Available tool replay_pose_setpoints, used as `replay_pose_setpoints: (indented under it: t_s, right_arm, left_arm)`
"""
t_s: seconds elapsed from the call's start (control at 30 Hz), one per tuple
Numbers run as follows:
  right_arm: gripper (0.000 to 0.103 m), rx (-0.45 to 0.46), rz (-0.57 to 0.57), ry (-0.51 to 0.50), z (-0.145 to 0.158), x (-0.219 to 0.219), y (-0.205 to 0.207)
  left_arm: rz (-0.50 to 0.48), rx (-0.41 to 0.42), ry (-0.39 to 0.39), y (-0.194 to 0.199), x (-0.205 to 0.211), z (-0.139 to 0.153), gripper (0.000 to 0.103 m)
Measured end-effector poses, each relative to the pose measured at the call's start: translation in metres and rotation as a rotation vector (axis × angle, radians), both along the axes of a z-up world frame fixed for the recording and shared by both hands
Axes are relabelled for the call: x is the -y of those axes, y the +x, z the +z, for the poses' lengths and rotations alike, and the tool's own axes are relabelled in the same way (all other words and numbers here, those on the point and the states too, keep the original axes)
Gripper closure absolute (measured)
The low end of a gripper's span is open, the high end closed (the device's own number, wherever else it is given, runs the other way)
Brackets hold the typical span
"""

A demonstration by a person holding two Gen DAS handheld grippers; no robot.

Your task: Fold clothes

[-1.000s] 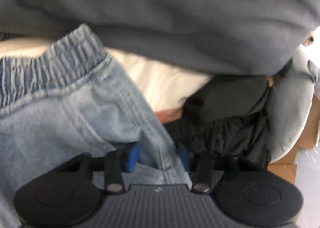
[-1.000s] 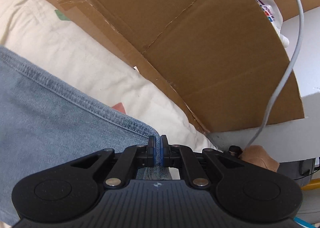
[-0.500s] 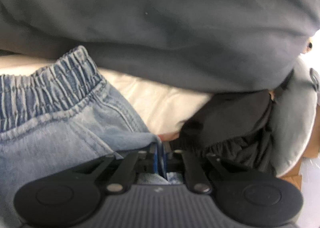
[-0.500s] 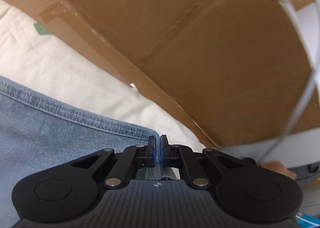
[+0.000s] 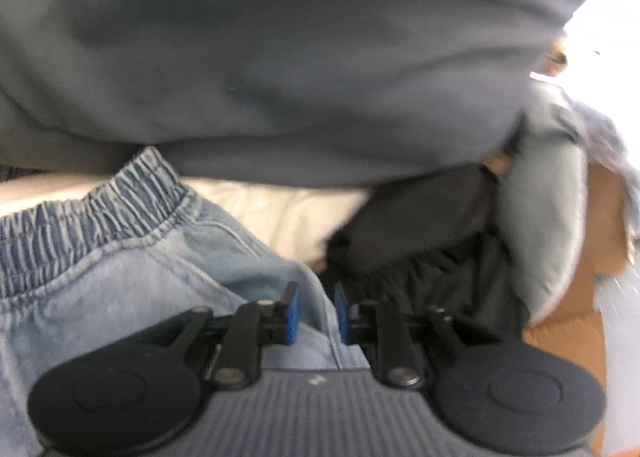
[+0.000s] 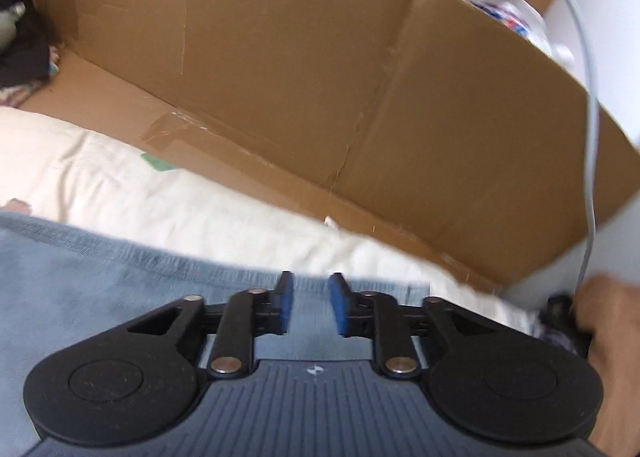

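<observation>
Denim jeans [image 5: 120, 277] lie between parted jaws.

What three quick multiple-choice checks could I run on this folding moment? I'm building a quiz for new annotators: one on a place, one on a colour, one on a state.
1. Where does the cardboard box sit, seen from the right wrist camera?
A. beyond the cream sheet
B. on top of the jeans
C. between the gripper's pads

2. What colour is the crumpled garment right of the jeans in the left wrist view?
A. red
B. black
C. yellow

3. How does the right gripper stand?
A. shut on the hem
B. open, pads apart over the denim
C. shut on the cable

Answers:
1 A: the cardboard box rises behind the cream sheet.
2 B: the black garment lies beside the jeans.
3 B: the right gripper has just been opening; a clear gap shows between its blue pads, nothing pinched.
</observation>
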State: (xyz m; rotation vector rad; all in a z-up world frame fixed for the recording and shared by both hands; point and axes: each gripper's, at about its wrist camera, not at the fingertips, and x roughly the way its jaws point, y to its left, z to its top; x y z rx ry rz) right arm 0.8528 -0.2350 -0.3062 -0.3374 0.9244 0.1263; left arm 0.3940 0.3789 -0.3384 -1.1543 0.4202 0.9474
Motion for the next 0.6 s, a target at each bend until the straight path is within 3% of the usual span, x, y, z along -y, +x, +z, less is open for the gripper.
replay_pose_setpoints:
  t_s: [0.1,0.2,0.27,0.4,0.5,0.6]
  right_arm:
    - [0.066,-0.016,-0.020,0.038,-0.007,0.022,-0.012]
    - [0.062,-0.022,-0.072,0.030,-0.015,0.041,-0.014]
    - [0.056,-0.012,-0.148,0.053,-0.017,0.061,-0.008]
    - [0.056,-0.009,-0.267,0.094,-0.021,0.096,0.003]
    - [0.056,-0.014,-0.253,0.116,-0.029,0.103,0.010]
    - [0.056,-0.011,-0.218,0.139,-0.033,0.099,0.016]
  left_arm:
    - [-0.071,-0.047,0.036,-0.002,0.016,0.010,0.082]
    - [-0.157,-0.163,0.092,0.005,0.035,0.022,0.080]
    - [-0.223,-0.201,0.126,0.018,0.044,0.028,0.080]
    - [-0.327,-0.242,0.189,0.040,0.061,0.030,0.080]
    - [-0.404,-0.267,0.244,0.057,0.075,0.028,0.080]
    - [-0.472,-0.267,0.242,0.069,0.087,0.024,0.080]
